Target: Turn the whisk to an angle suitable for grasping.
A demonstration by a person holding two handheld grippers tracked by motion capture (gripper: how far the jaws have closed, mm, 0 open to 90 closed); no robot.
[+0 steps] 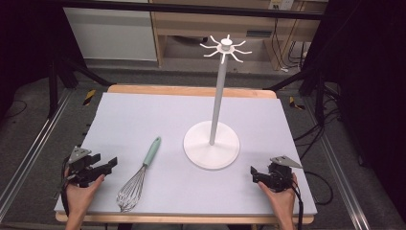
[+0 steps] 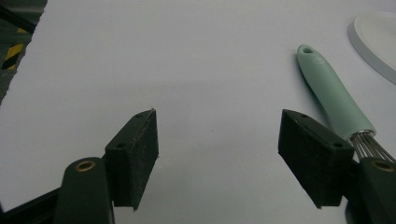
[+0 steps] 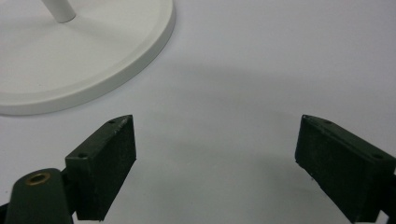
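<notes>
A whisk (image 1: 140,176) with a mint-green handle (image 2: 332,94) and a wire head lies on the pale mat, left of centre. A white stand (image 1: 212,144) with a round base, a tall pole and hooks at the top rises in the middle. My left gripper (image 1: 109,166) rests at the mat's front left, open and empty, with the whisk handle just beyond its right jaw. At the front right my right gripper (image 1: 253,173) is open too, nothing between its jaws, and the stand's base (image 3: 79,60) lies ahead to its left.
The pale mat (image 1: 143,120) covers a wooden table whose edge shows at the back and front. Metal rails run along both sides on the floor. Wooden furniture stands behind the table.
</notes>
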